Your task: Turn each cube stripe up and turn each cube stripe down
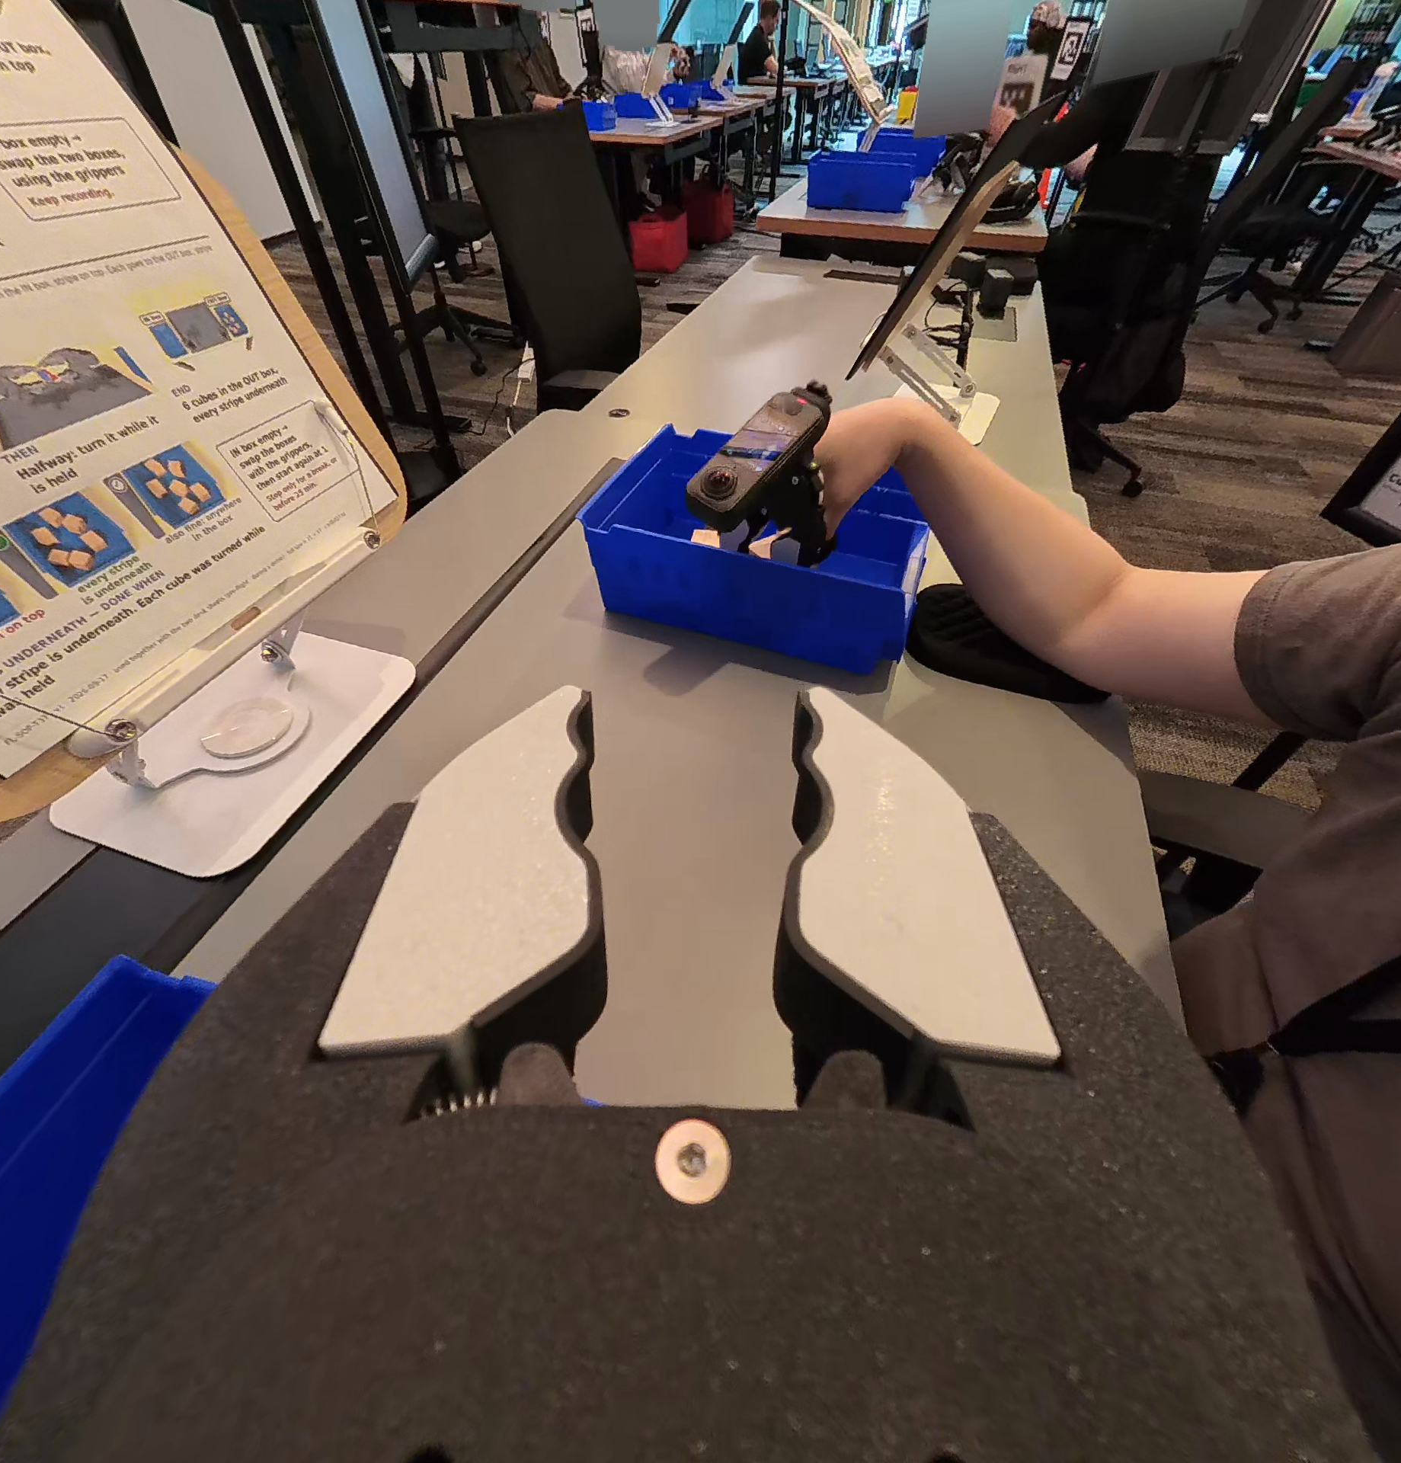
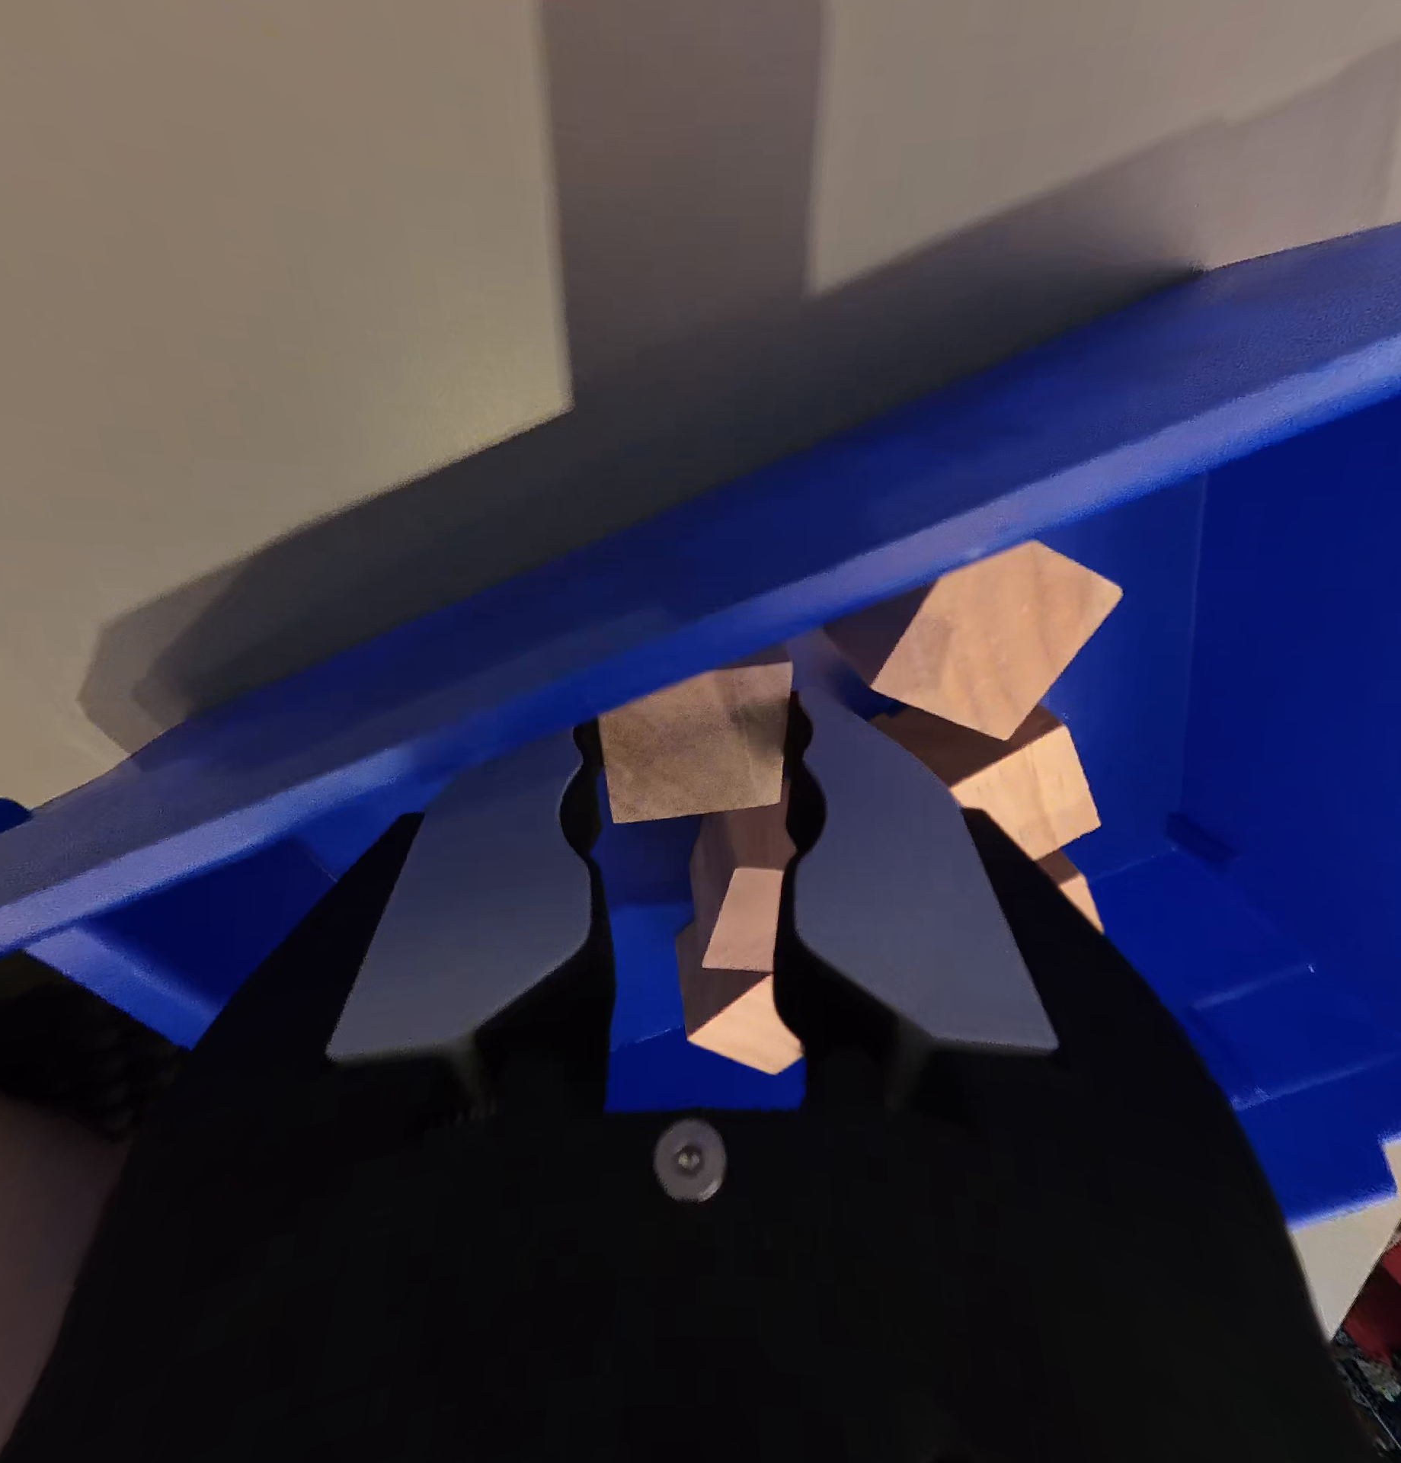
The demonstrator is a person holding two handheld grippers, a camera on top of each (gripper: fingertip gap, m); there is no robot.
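My right gripper (image 2: 693, 744) reaches down into a blue box (image 2: 681, 554) and is shut on a plain wooden cube (image 2: 693, 760); both pads lie against the cube's sides. I see no stripe on the face that shows. Several other wooden cubes (image 2: 990, 641) lie in the box beside and below it. In the left wrist view the right gripper (image 1: 768, 507) stands in the same blue box (image 1: 744, 594). My left gripper (image 1: 693, 712) is open and empty above the grey table (image 1: 681, 871), short of that box.
An instruction sheet on a white stand (image 1: 127, 396) is at the left. A second blue box (image 1: 48, 1108) sits at the lower left edge. A black pad (image 1: 974, 641) lies right of the box, under the person's arm (image 1: 1037, 570).
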